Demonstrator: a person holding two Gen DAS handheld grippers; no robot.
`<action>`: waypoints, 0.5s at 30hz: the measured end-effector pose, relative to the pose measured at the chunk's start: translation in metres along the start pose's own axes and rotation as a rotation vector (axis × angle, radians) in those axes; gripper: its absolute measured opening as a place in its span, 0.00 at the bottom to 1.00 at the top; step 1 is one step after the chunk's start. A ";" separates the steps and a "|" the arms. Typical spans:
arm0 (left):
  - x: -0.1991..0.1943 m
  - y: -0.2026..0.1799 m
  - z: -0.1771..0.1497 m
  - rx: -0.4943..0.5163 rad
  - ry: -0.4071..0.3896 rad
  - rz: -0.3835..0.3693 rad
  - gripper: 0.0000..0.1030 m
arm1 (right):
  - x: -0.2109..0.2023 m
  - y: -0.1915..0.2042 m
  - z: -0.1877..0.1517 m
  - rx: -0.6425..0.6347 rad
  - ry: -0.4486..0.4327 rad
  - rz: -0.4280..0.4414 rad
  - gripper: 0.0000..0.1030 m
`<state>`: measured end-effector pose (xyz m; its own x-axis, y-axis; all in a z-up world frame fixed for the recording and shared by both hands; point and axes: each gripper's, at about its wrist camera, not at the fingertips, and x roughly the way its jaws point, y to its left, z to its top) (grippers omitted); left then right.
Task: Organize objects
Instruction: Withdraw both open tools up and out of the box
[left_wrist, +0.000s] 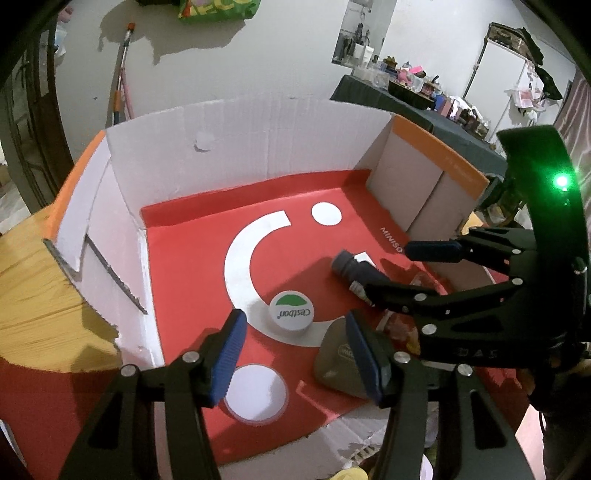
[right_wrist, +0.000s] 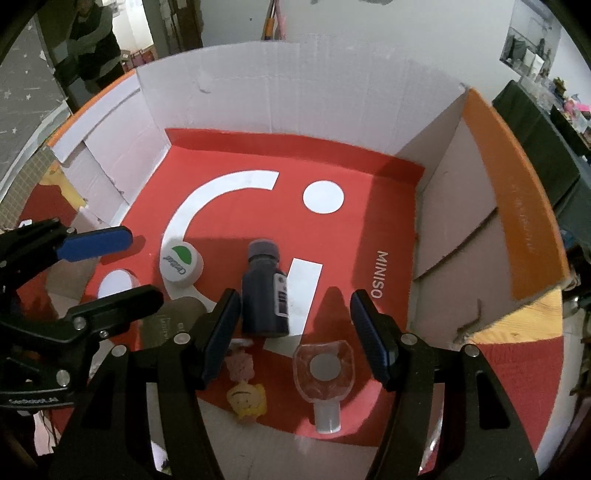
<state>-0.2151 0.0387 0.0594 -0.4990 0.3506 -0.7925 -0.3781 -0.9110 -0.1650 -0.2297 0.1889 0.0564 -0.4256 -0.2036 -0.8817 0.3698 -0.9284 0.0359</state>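
The cardboard box (right_wrist: 295, 96), lined with a red Miniso sheet (right_wrist: 354, 229), serves as the collection point: the dark bottle (right_wrist: 264, 291) lies on its side mid-floor, the white Cestbon cap (right_wrist: 181, 264) just beside it, and a clear flat bottle (right_wrist: 325, 373) and a yellow-headed doll (right_wrist: 245, 397) nearer the front. The right gripper (right_wrist: 295, 336) hovers over them, jaws apart, gripping nothing. The left gripper (left_wrist: 291, 354) is likewise apart and empty, above the cap.

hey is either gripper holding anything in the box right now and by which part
Nothing is held. The left gripper and the right gripper both hang open above the box, pads clear of the items.
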 end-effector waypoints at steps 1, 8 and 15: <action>-0.002 -0.001 -0.001 0.001 -0.004 0.002 0.57 | -0.003 0.001 0.000 0.000 -0.010 -0.004 0.59; -0.028 0.000 -0.009 -0.031 -0.071 0.027 0.66 | -0.035 0.010 -0.008 -0.008 -0.104 -0.057 0.70; -0.062 -0.006 -0.025 -0.037 -0.172 0.085 0.81 | -0.062 0.023 -0.022 0.009 -0.184 -0.071 0.72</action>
<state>-0.1622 0.0168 0.0949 -0.6554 0.3009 -0.6927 -0.3015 -0.9452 -0.1253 -0.1768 0.1873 0.1020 -0.5941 -0.1906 -0.7815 0.3266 -0.9450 -0.0179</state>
